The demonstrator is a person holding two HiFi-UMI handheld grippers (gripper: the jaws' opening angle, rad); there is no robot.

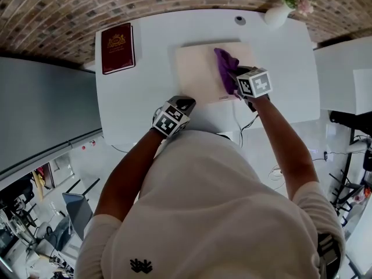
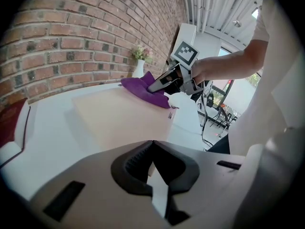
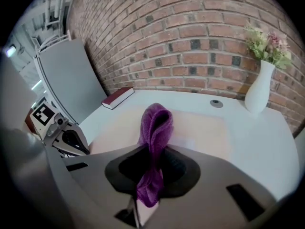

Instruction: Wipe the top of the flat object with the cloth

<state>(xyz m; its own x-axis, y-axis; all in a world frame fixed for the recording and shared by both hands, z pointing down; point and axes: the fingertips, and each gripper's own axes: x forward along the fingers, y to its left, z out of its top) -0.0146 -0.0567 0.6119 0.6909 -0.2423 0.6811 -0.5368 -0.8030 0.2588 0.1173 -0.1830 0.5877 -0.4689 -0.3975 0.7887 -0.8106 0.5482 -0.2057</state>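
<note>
Now holding the purple cloth (image 1: 224, 67) down on the pale flat board (image 1: 196, 74) with the right gripper (image 1: 235, 79), over the board's right half and reaching toward its far edge. Clamped shut on a bunched fold of that cloth: gripped tight between the dark pads, with one rounded end pushing out past the tips onto the board and a shorter tail hanging back inside. Angled low, tips down toward the board's top.

Holding the left gripper (image 1: 186, 102) at the board's near left corner, low over the white table (image 1: 133, 92). Closed up tip to tip, with nothing caught between. Hard to tell whether touching the board's edge or only just beside it.

As for the board: laid flat on the table, roughly at its middle, bare and pale everywhere left of the cloth.

Well to the left of the board: a dark red book (image 1: 118, 47), closed, cover up. Beyond the board's far right corner: a white vase (image 1: 276, 15) of pale flowers. Just past the board's far edge, nearer than the vase: a small round disc (image 1: 240, 20) on the tabletop. Farther behind the board: a brick wall (image 3: 190, 27). On the near side of the board: bare forearms (image 1: 285, 138) and a white T-shirt (image 1: 221, 202).
</note>
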